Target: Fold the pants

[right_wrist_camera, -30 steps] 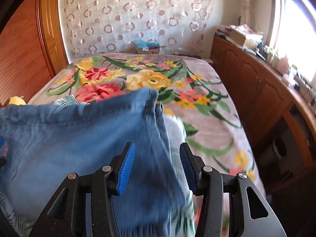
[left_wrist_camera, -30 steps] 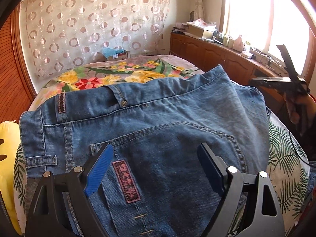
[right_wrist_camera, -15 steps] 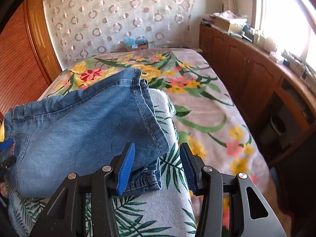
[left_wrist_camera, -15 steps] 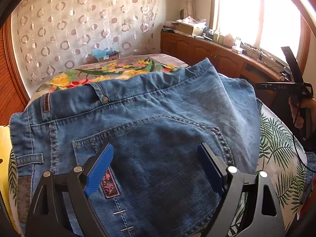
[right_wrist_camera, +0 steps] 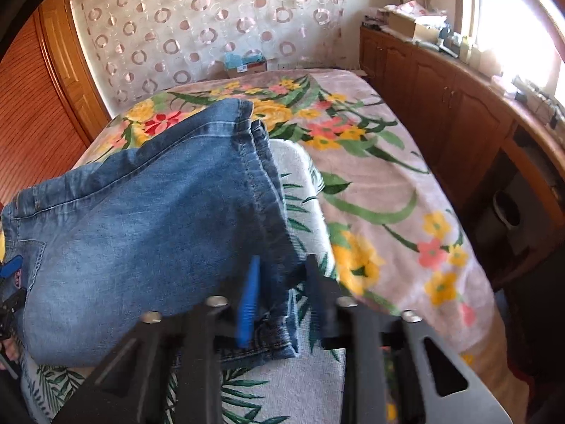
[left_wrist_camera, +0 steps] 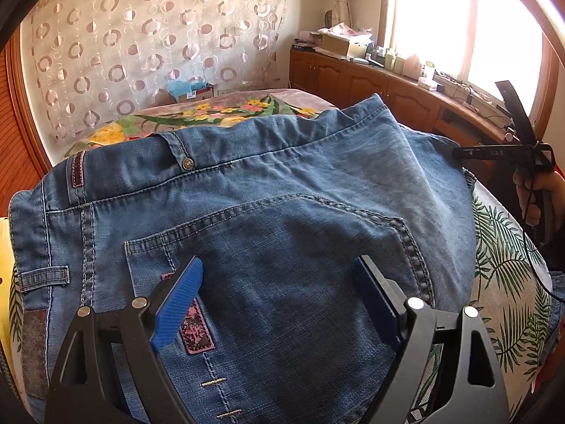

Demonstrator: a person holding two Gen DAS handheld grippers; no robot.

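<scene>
Blue denim pants (left_wrist_camera: 282, 176) lie folded over on a leaf-print cloth, back pocket and waistband up. My left gripper (left_wrist_camera: 279, 261) hovers open just over the back pocket, nothing between its blue pads. In the right wrist view the leg end of the pants (right_wrist_camera: 141, 229) lies across the cloth with its hem corner (right_wrist_camera: 279, 335) at the near side. My right gripper (right_wrist_camera: 282, 261) is blurred, its jaws closing around that hem corner; a strip of cloth still shows beside the right pad. A hand holding the right tool (left_wrist_camera: 529, 194) shows at the right edge of the left wrist view.
The leaf-print cloth (right_wrist_camera: 300, 381) rests on a bed with a floral blanket (right_wrist_camera: 370, 176). Wooden cabinets (right_wrist_camera: 459, 113) under a bright window run along the right. A wooden wardrobe (right_wrist_camera: 35, 106) stands left. A yellow object (left_wrist_camera: 5, 247) lies beside the waistband.
The pants' leg end has settled flat on the cloth. The right jaws have narrowed around the hem corner. The left gripper stays open over the pocket.
</scene>
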